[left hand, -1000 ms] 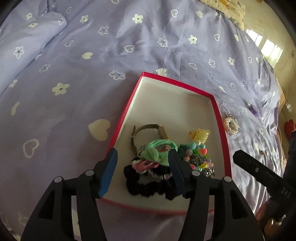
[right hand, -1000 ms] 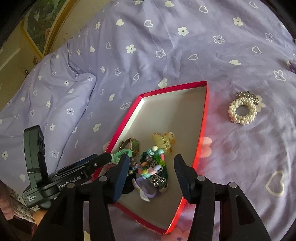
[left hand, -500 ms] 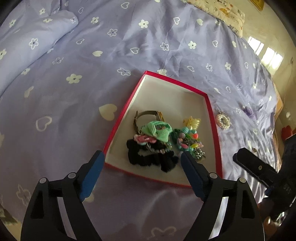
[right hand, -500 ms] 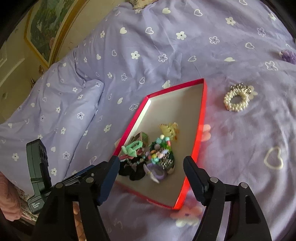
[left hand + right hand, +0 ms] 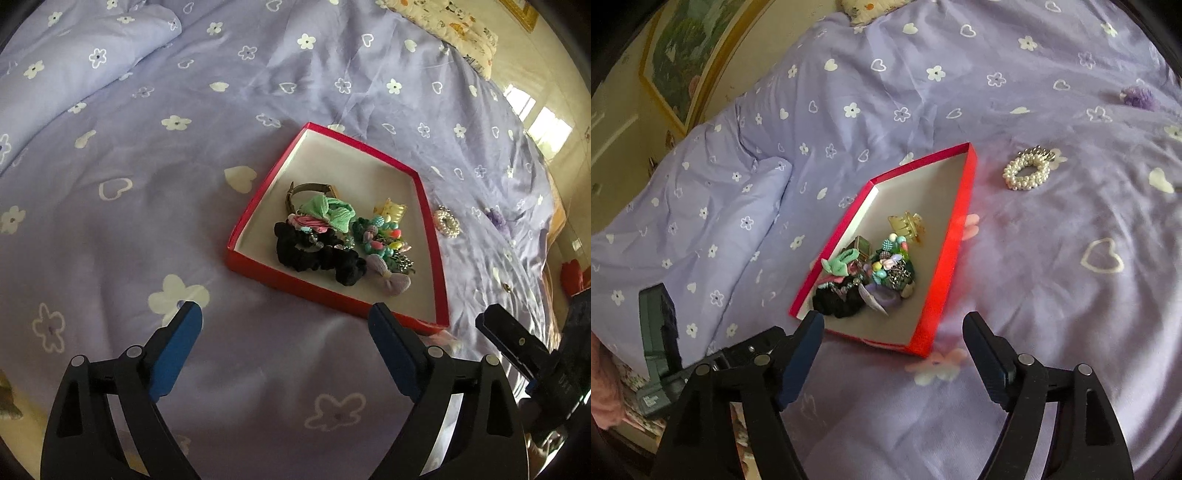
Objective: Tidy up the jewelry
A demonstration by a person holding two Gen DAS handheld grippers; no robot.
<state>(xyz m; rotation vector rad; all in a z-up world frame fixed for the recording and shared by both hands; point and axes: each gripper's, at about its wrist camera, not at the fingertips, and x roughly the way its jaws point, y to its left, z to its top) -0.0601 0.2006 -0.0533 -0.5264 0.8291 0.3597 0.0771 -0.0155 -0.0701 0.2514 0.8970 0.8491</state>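
A shallow red box [image 5: 255, 267] [image 5: 956, 236] with a white inside lies on the purple bedspread. It holds a black scrunchie [image 5: 314, 253], a green bow [image 5: 327, 212], a watch [image 5: 310, 189], a yellow claw clip [image 5: 389, 210] [image 5: 907, 225], a beaded bracelet [image 5: 380, 236] and a lilac bow [image 5: 391, 278]. Outside the box, a pearl bracelet [image 5: 1028, 171] [image 5: 447, 223] and a purple flower piece [image 5: 1137, 96] lie on the spread. My left gripper [image 5: 284, 325] hangs short of the box's near wall, its jaws opening and empty. My right gripper [image 5: 894, 332] stands at the box's near corner, jaws opening, nothing between them.
A folded purple quilt [image 5: 694, 206] bulges to the left of the box. A patterned pillow [image 5: 454, 26] lies at the far edge of the bed. A framed picture [image 5: 687, 55] hangs on the wall. A hand [image 5: 604, 391] holds the left gripper's body.
Both grippers have drawn back from over the box's contents and spread their jaws wider. The box and its jewelry now lie farther off and clear of the fingers.
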